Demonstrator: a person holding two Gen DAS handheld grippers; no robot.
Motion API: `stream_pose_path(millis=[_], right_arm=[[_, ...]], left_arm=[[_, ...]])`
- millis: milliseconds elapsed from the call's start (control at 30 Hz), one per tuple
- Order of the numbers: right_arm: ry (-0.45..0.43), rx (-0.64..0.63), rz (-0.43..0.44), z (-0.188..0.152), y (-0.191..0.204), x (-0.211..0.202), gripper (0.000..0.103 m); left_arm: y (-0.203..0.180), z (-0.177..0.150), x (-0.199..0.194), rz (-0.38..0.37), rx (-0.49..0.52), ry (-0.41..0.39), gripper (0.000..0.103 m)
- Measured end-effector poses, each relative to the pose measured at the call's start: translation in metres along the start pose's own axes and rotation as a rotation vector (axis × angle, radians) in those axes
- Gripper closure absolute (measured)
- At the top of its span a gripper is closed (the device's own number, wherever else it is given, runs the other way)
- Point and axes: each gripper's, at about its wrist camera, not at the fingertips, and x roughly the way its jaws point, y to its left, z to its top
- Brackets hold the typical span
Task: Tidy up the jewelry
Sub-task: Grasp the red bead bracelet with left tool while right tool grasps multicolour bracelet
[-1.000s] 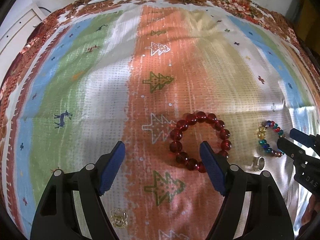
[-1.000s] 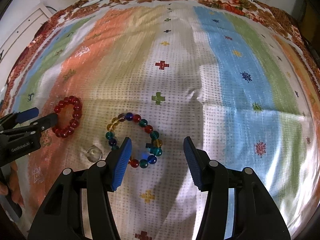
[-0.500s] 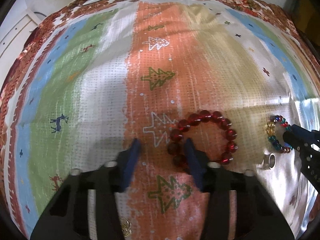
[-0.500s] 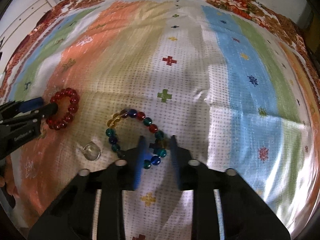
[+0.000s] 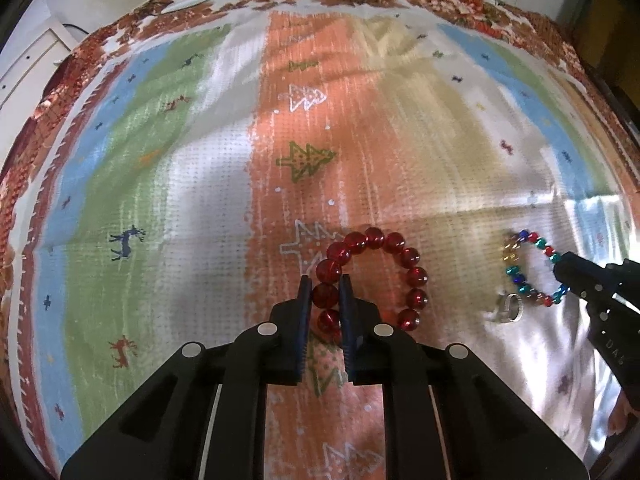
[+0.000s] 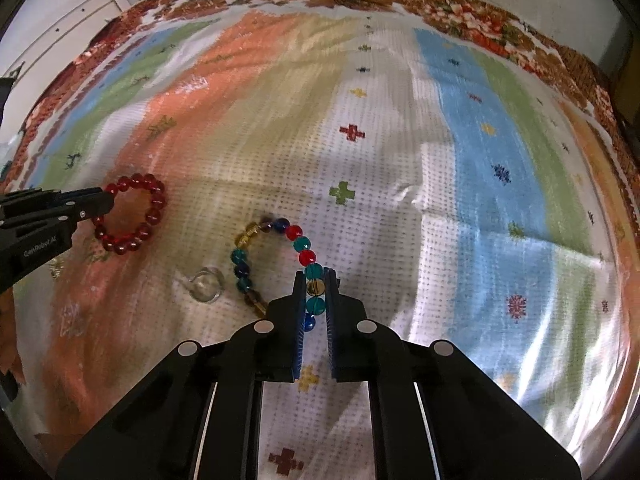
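A red bead bracelet (image 5: 404, 256) lies on the striped cloth. My left gripper (image 5: 325, 286) is shut on the bracelet's left side, with beads between its fingers. A multicoloured bead bracelet (image 6: 294, 236) lies to its right. My right gripper (image 6: 315, 282) is shut on that bracelet's right side. In the right wrist view the red bracelet (image 6: 150, 208) and my left gripper (image 6: 106, 200) show at the left. In the left wrist view the multicoloured bracelet (image 5: 520, 272) and my right gripper (image 5: 560, 270) show at the right.
A silver ring (image 6: 206, 285) lies just left of the multicoloured bracelet; it also shows in the left wrist view (image 5: 510, 308). A small gold piece (image 6: 56, 270) lies at the far left. The cloth (image 6: 400, 160) has a floral border and creases. A white cabinet (image 6: 60, 28) stands behind.
Both grippers went from wide open to shut, each closing on its bracelet: left on the red one, right on the multicoloured one. Both moved slightly forward.
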Motion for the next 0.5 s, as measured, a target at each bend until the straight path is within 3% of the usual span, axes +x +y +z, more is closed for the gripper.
stream_pose_path(millis=[500], right_arm=[[-0.052, -0.026, 0.032, -0.014, 0.016, -0.038, 0.093]], left_arm=[[-0.008, -0.013, -0.032, -0.034, 0.003, -0.016, 0.090]])
